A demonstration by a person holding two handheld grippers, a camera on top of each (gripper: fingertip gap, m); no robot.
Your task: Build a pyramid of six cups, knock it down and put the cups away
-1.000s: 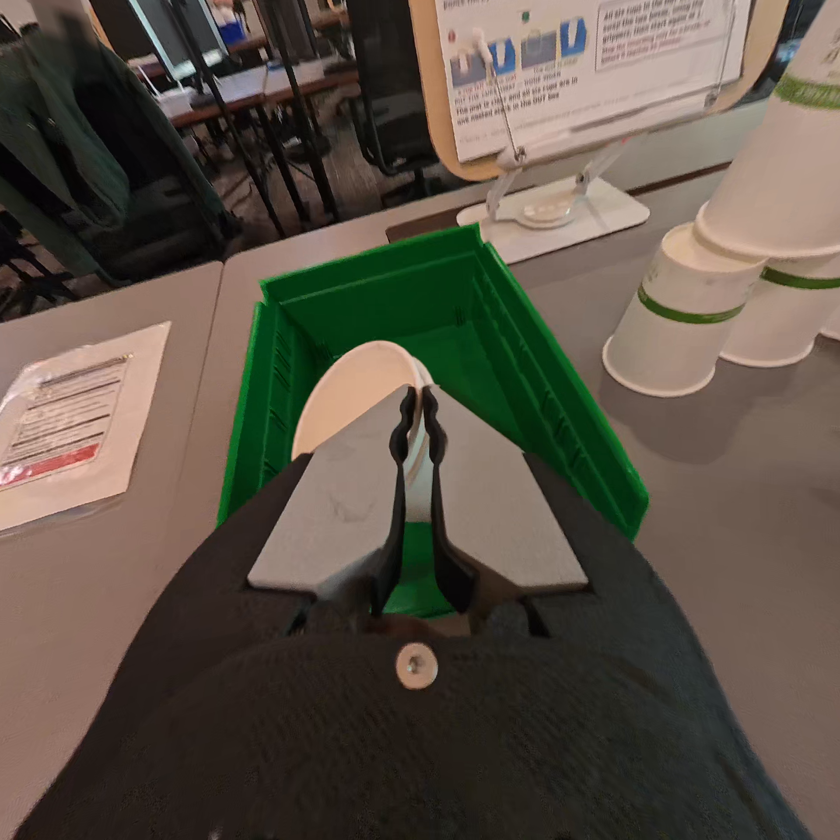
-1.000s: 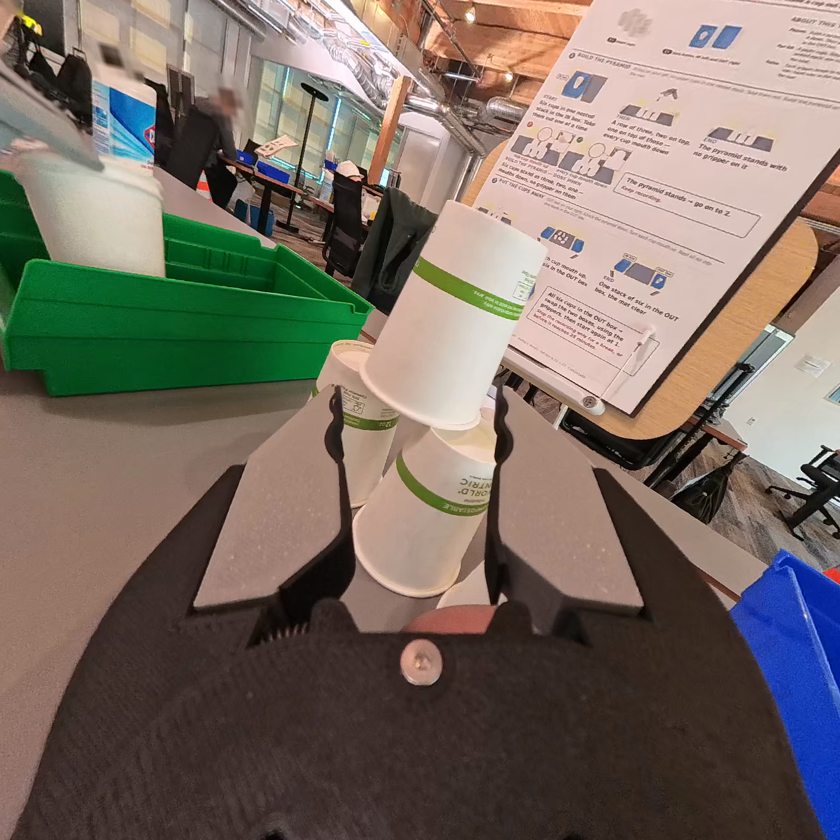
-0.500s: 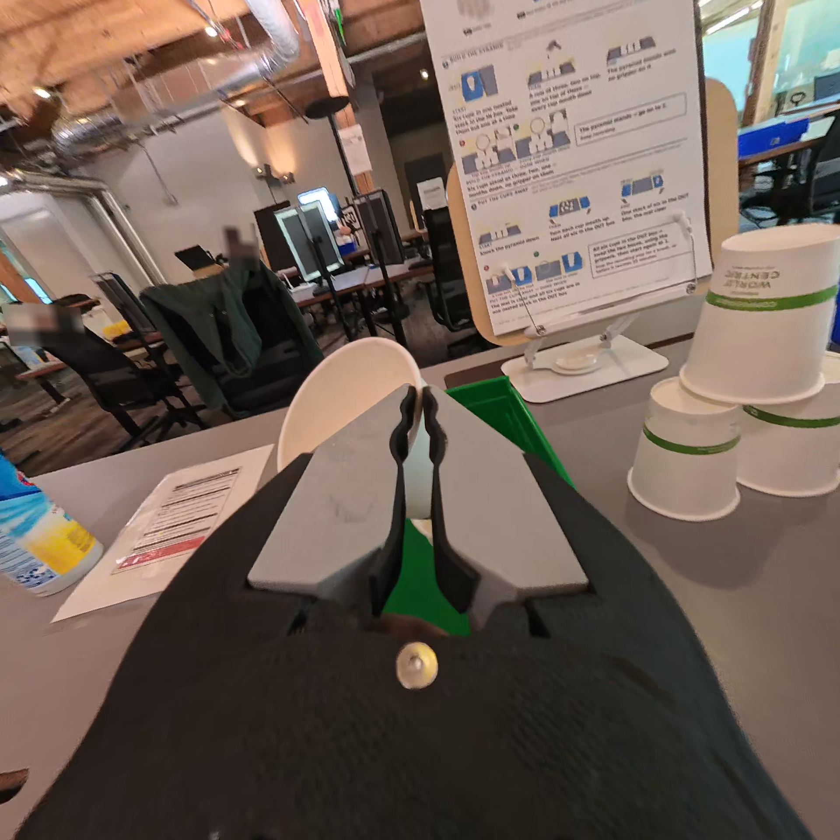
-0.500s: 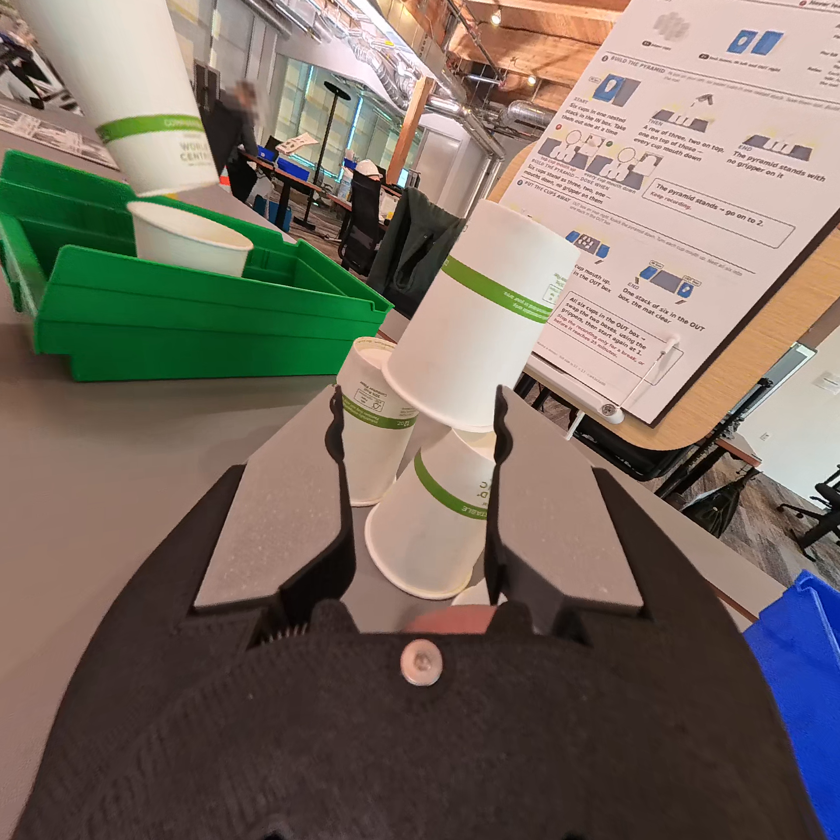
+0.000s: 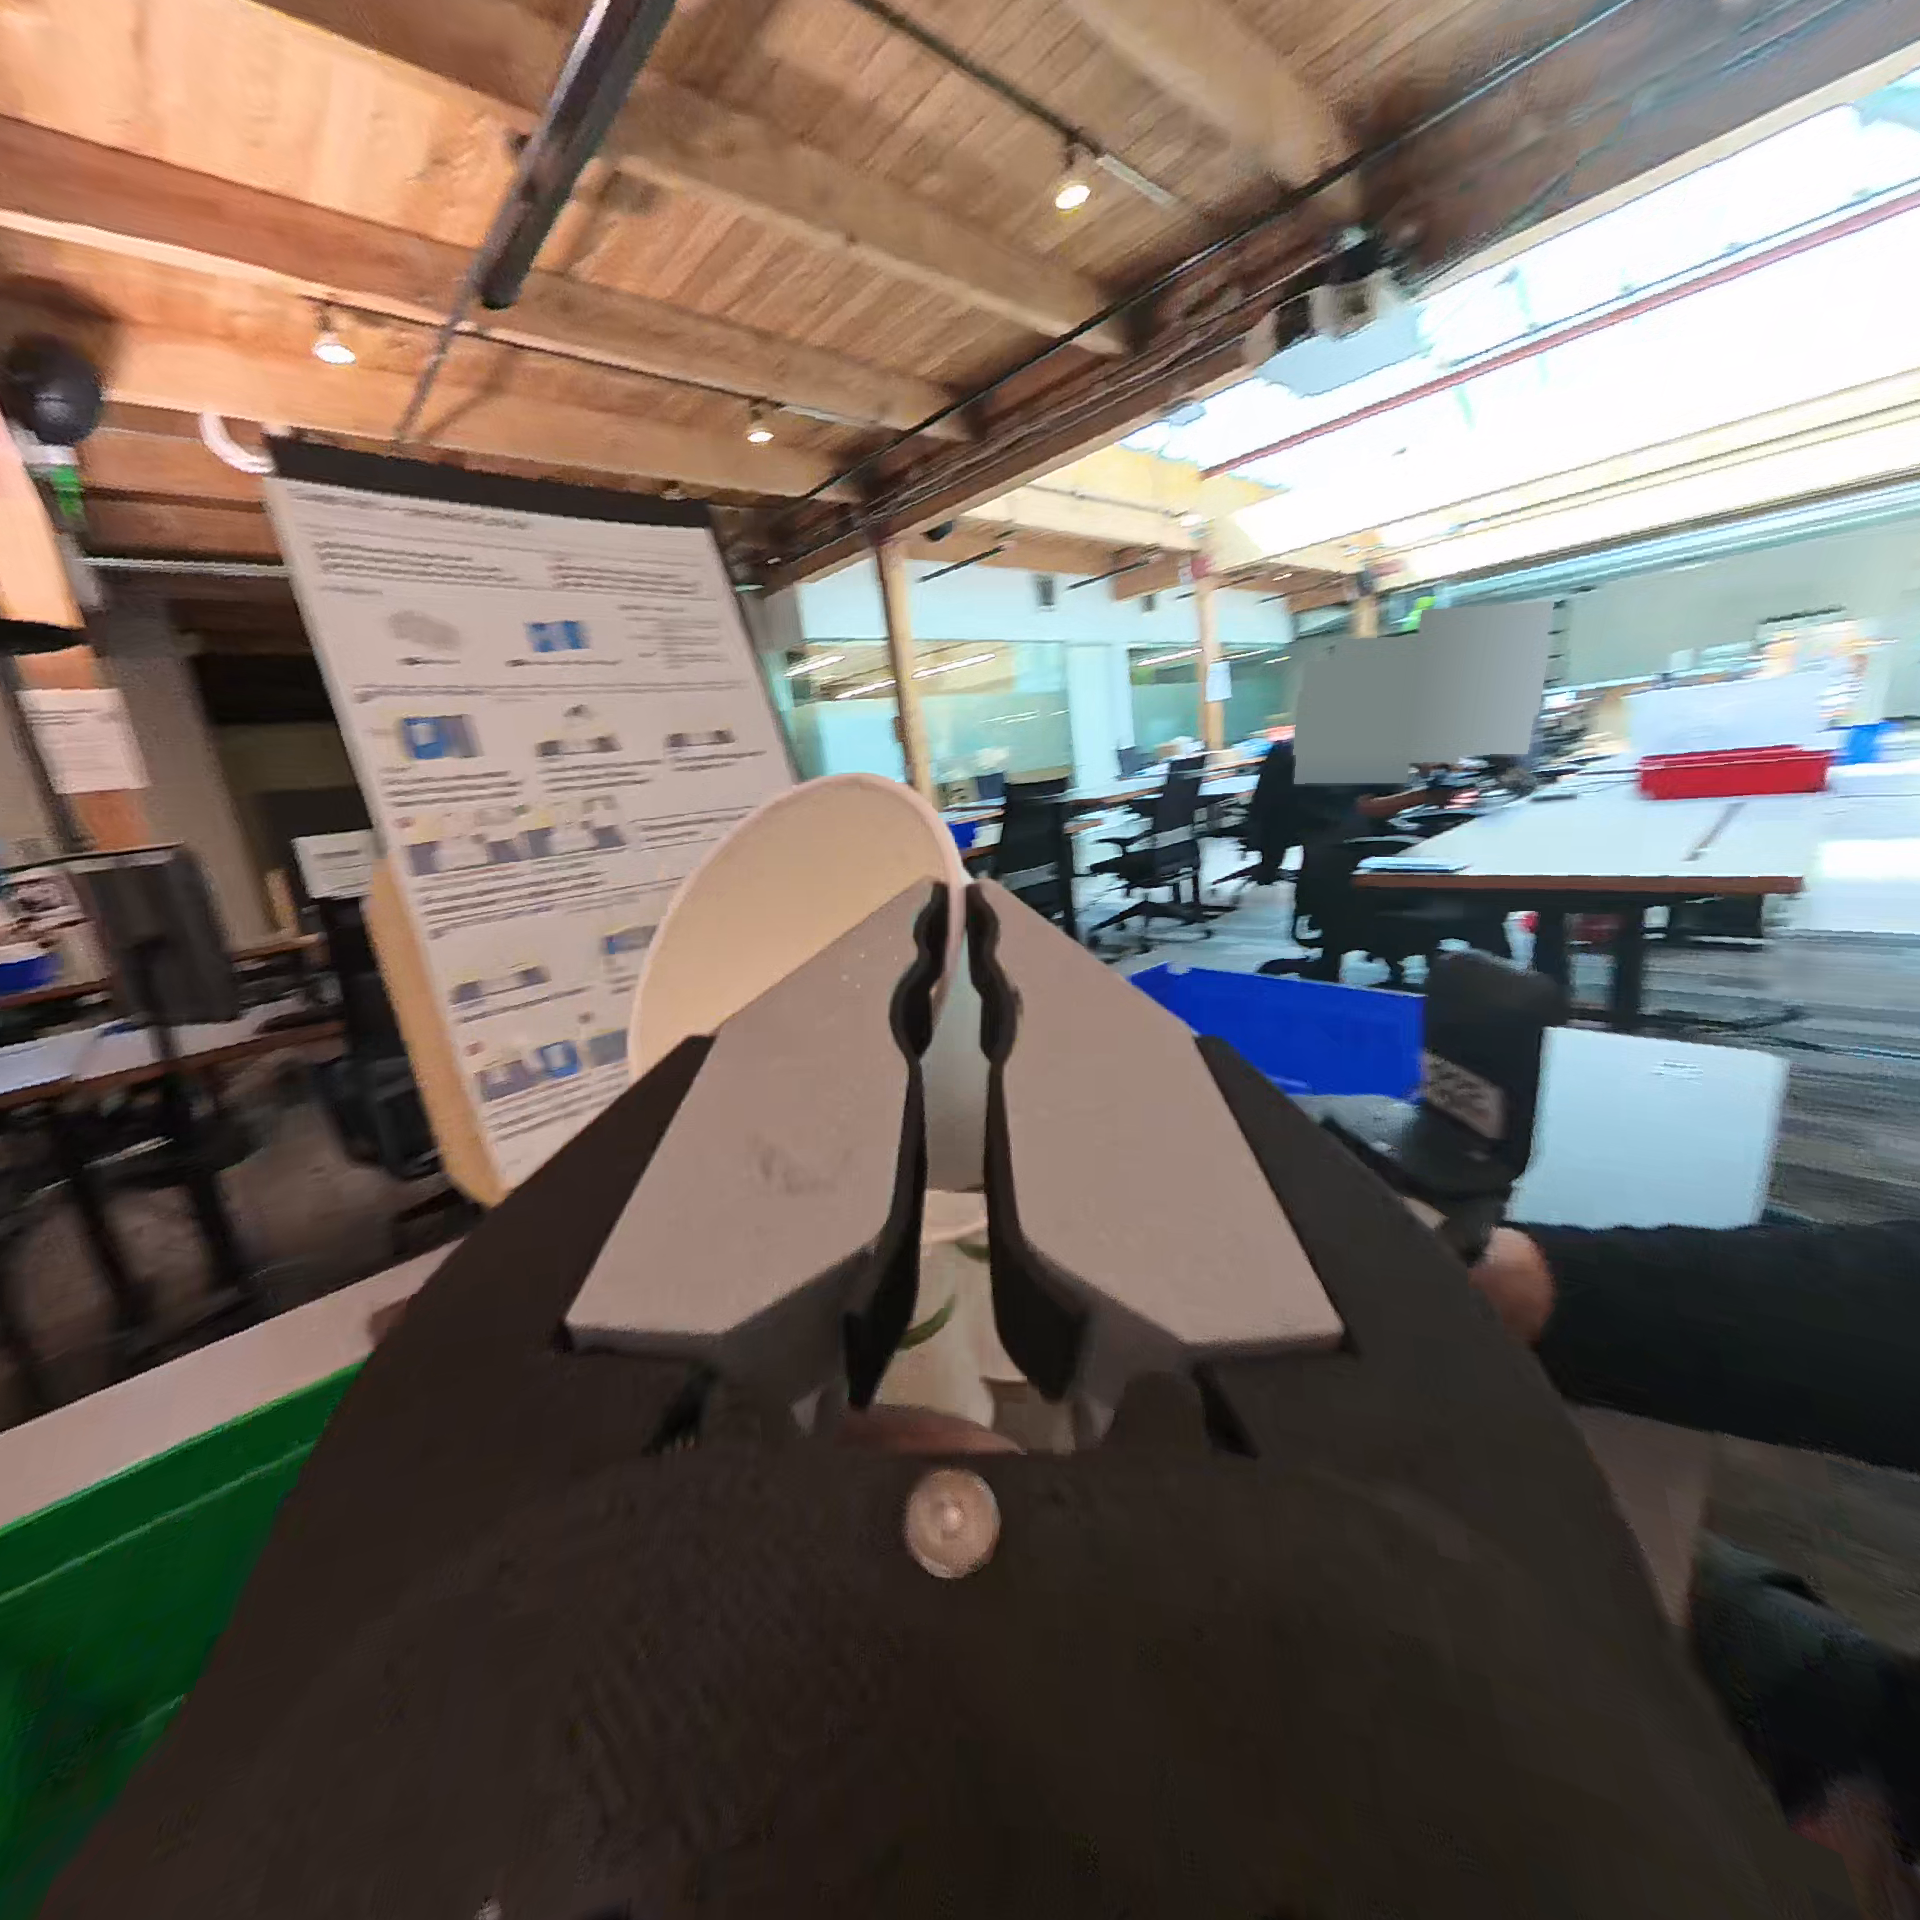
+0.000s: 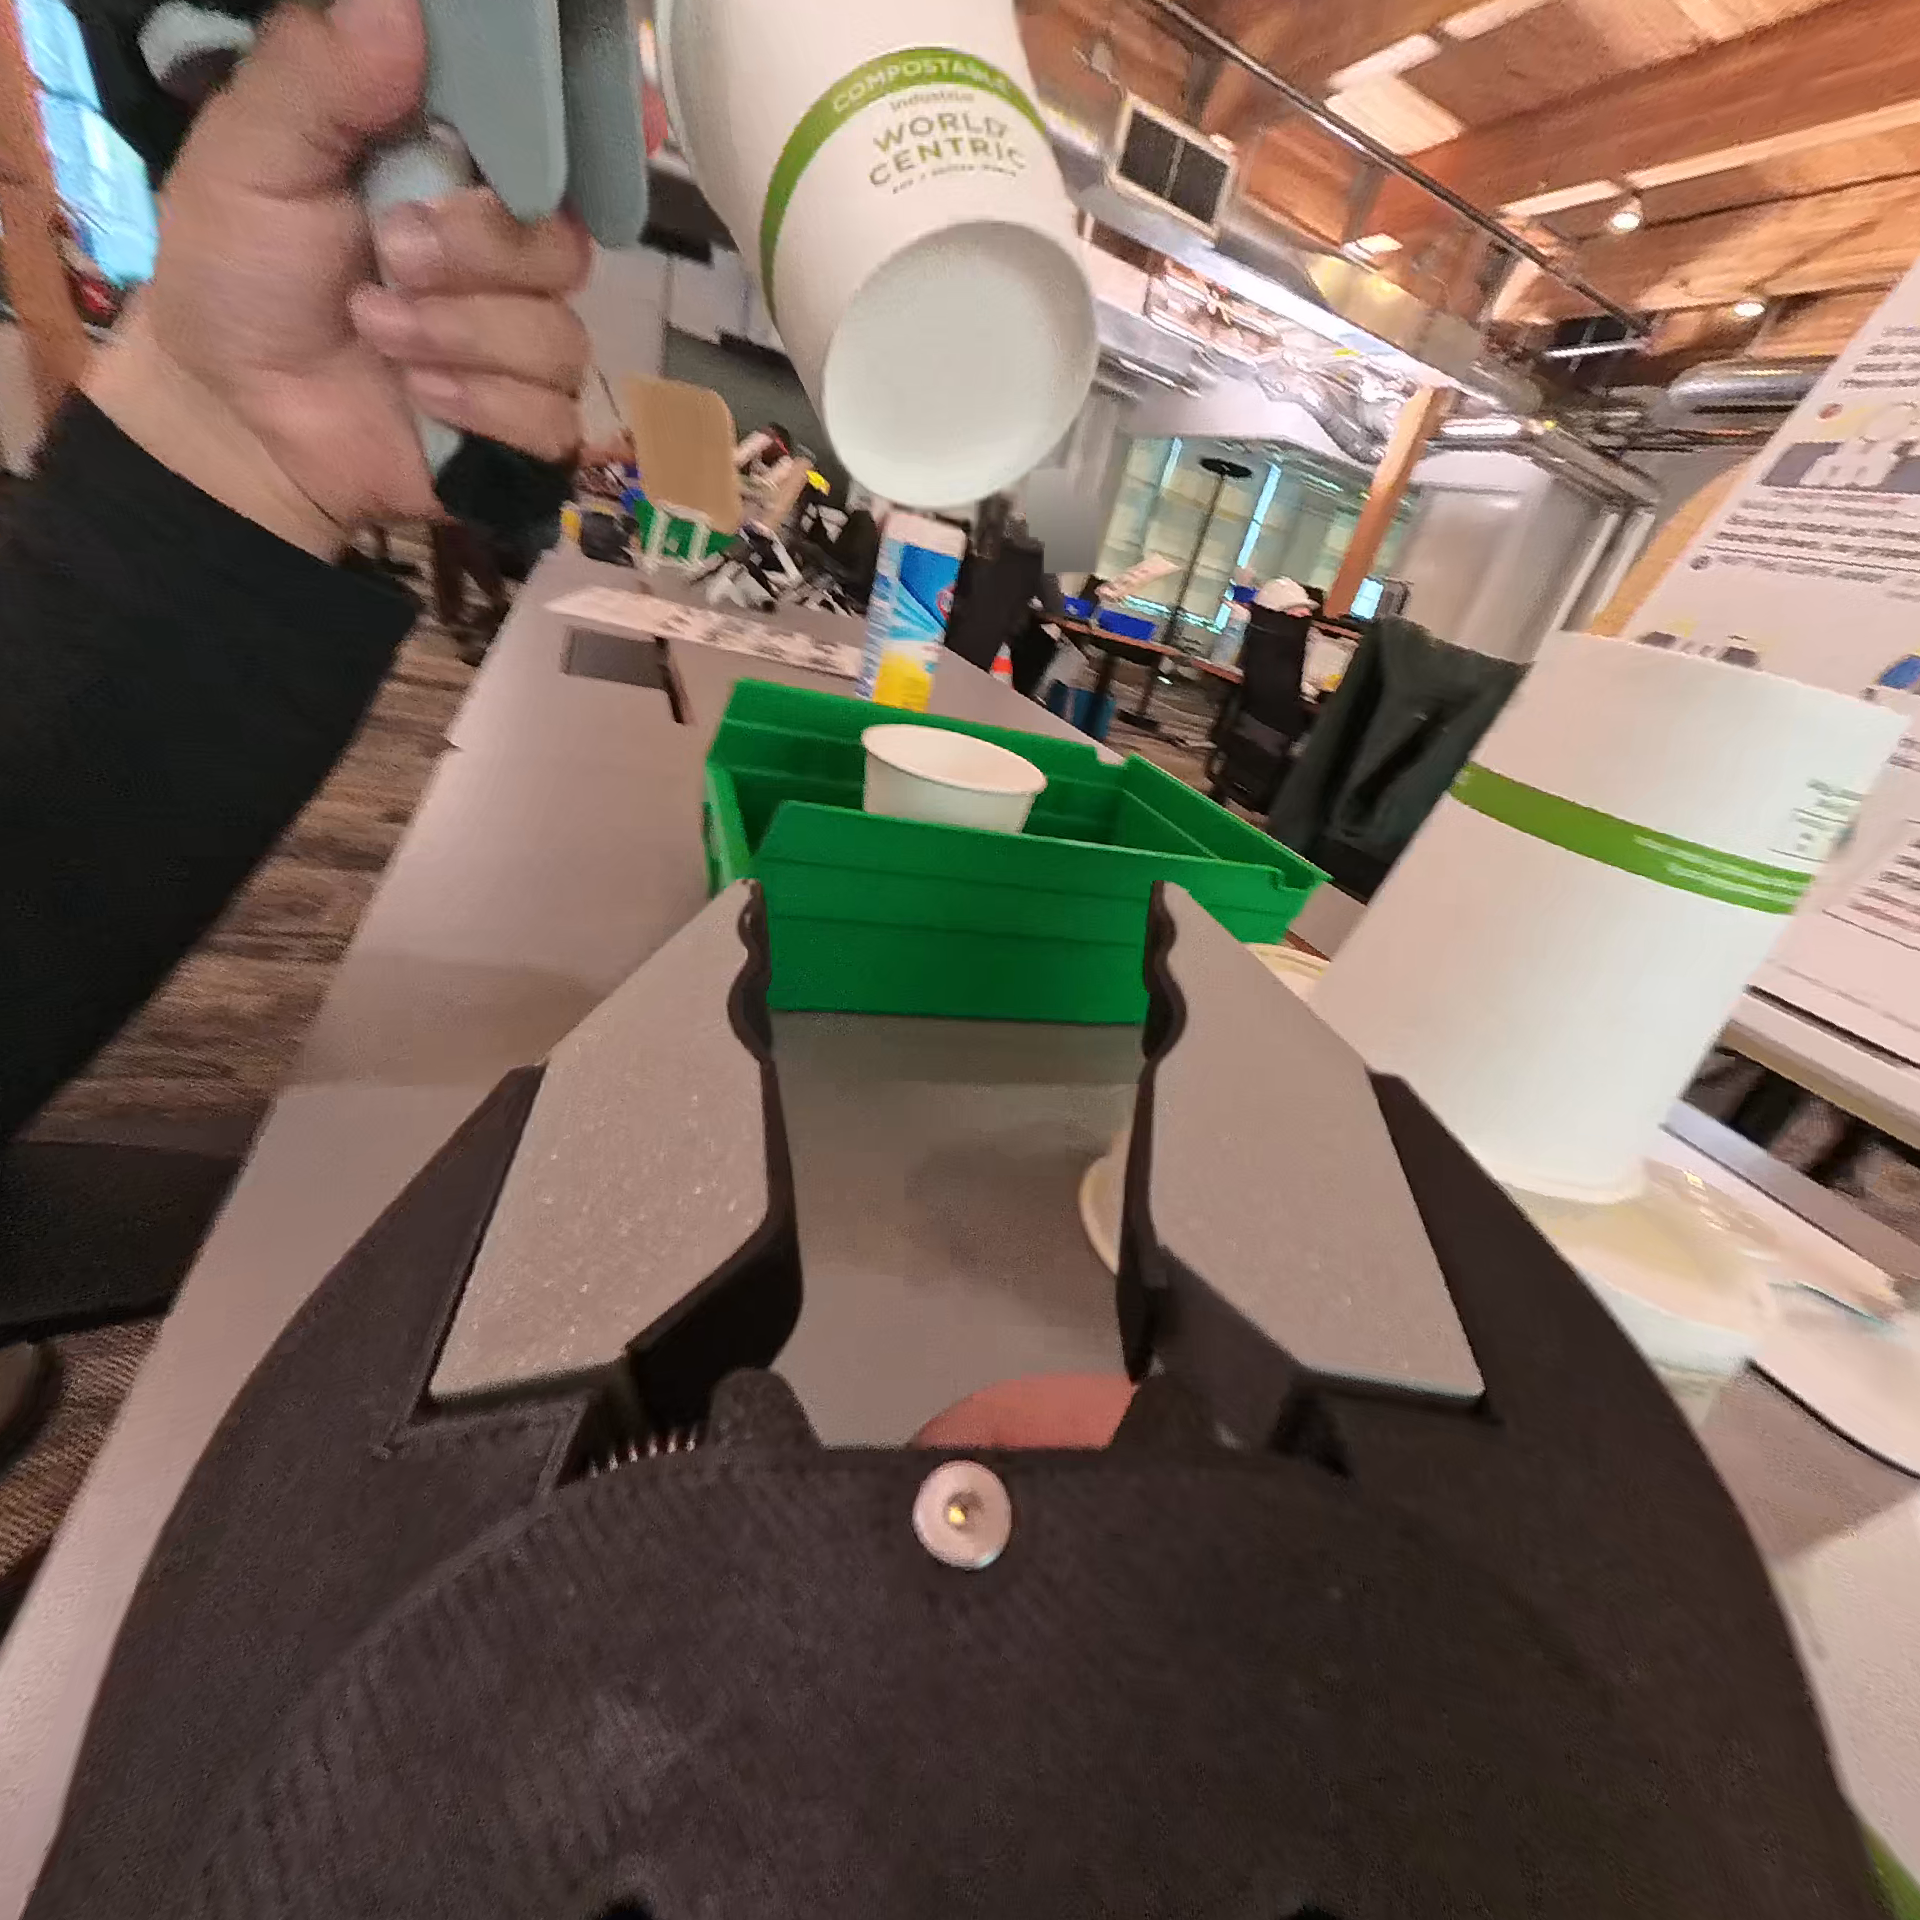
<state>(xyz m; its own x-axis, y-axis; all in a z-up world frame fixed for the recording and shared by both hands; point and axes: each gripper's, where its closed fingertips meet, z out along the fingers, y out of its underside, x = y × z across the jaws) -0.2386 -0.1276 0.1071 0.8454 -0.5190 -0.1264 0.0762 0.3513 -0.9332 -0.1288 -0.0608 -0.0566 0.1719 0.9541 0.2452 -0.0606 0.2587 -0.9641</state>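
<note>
I counted two tools: the left tool [image 5: 958,920] at centre frame, the right tool [image 6: 951,914] likewise. Cups numbered at least four in the right wrist view: a held cup [image 6: 914,260] at the top, a binned cup [image 6: 951,774] at centre, an upturned cup [image 6: 1590,914] at right above a lower cup [image 6: 1662,1278]. Two bins showed: a green bin [image 6: 987,914] at centre, a blue bin [image 5: 1288,1023] at mid-right. One instruction board [image 5: 540,779] stood left.

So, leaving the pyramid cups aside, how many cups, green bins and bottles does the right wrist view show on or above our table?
Cups: 2, one in the air, one in the bin
Green bins: 1
Bottles: 1
Total: 4
</note>
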